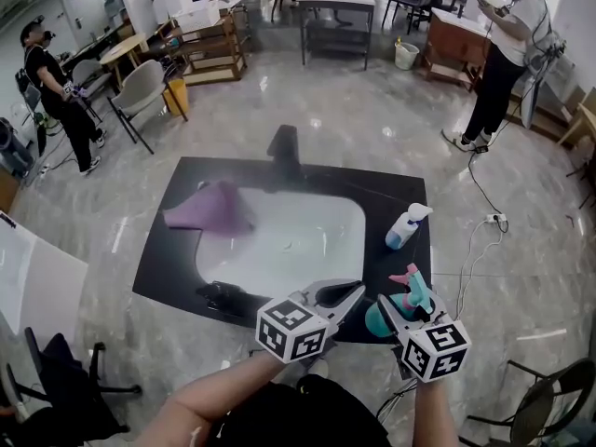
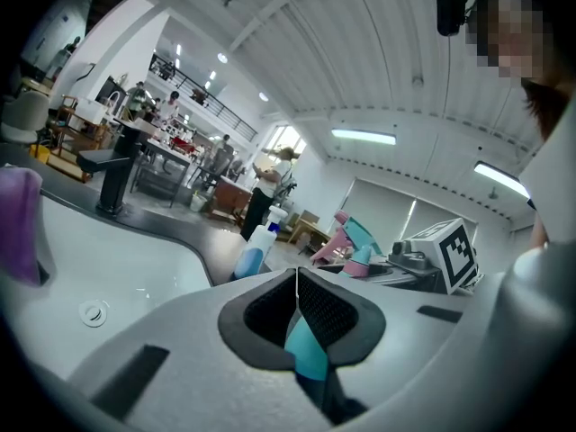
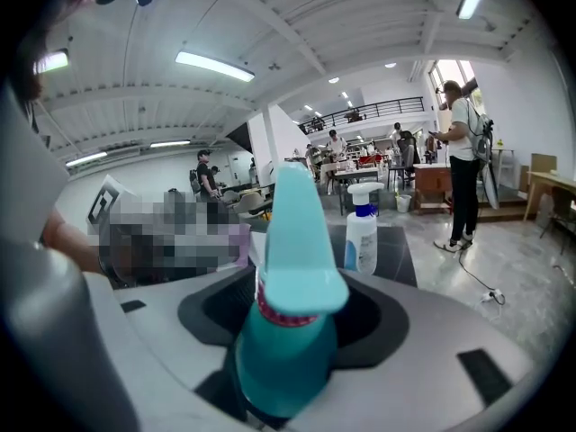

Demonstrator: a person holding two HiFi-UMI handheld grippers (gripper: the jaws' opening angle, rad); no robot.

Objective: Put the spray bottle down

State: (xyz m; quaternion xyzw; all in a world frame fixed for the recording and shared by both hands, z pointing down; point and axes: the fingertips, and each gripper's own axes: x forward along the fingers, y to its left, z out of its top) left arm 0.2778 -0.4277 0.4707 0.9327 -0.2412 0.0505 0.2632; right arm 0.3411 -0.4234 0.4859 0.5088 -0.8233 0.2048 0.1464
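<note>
While round spray bottle (image 3: 286, 349), right claw (image 1: 399, 311)

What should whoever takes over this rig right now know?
Grippers: left gripper shut, empty, at the counter's front edge; right gripper shut on the spray bottle, upright, near the counter's front right corner.
Pump bottle stands on the counter right of the sink; purple cloth at the sink's left.
Done: bottle gripped.
To do: set it on the counter, open the jaws.
</note>
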